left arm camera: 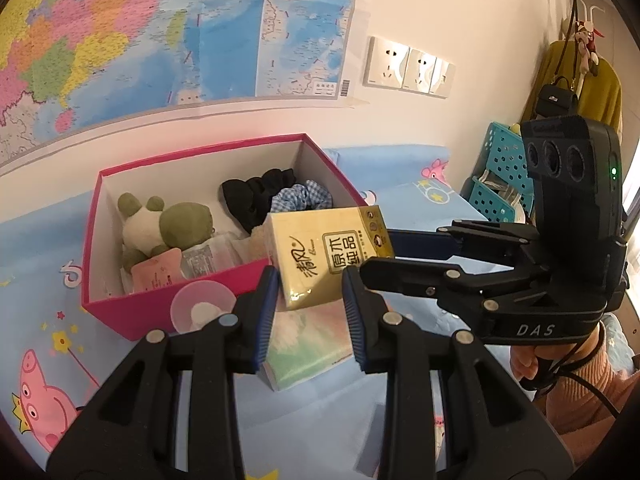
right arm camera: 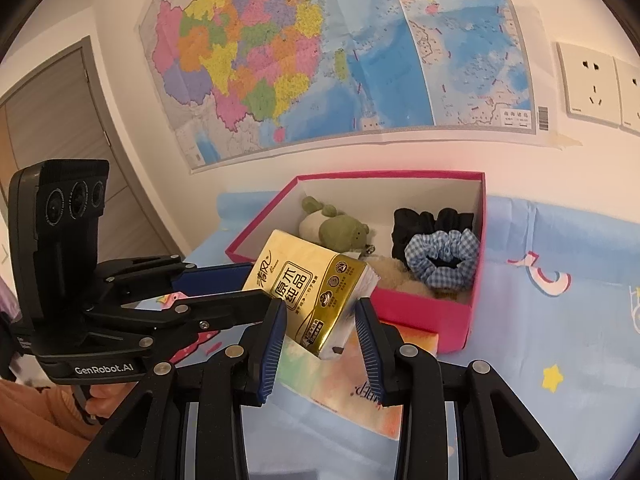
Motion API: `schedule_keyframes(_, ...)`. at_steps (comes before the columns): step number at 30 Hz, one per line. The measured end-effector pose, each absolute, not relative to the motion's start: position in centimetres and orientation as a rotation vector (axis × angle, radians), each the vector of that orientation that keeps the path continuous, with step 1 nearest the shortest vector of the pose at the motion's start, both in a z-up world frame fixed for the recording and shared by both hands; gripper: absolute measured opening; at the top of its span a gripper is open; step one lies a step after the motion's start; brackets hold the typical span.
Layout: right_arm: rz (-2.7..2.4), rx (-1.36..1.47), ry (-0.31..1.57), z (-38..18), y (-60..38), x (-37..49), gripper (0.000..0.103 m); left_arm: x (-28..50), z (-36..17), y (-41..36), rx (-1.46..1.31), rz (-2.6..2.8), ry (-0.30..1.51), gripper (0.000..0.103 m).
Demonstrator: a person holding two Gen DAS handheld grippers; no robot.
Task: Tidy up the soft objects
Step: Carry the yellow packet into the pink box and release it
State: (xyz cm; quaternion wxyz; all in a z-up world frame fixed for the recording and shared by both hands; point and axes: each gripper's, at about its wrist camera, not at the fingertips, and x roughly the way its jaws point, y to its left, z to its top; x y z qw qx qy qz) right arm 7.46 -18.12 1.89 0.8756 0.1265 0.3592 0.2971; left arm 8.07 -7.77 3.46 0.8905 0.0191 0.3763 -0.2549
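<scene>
Bedsheet (left arm camera: 48, 240) below, both our grippers, left (left arm camera: 310, 316) and right (right arm camera: 322, 334), clamp the tissue pack (left arm camera: 328, 254); next, we judge, lowering it into the box (left arm camera: 132, 314) at eleven o'clock.

A yellow tissue pack (left arm camera: 332, 252) hangs tilted at the open pink box (left arm camera: 168, 308), which holds a plush toy (left arm camera: 164, 228) and scrunchies (left arm camera: 280, 196).

Soft, even indoor light; pale glare on the wall (left arm camera: 400, 8) above the map (right arm camera: 320, 48). Fisheye bends edges, corners go black.
</scene>
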Motion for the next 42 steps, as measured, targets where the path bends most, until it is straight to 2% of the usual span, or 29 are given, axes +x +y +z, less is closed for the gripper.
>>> schedule_keyframes(42,0.633,0.244,0.761,1.8,-16.6,12.6,0.036,13.4,3.0,-7.0,0.024,-0.458,0.829,0.034)
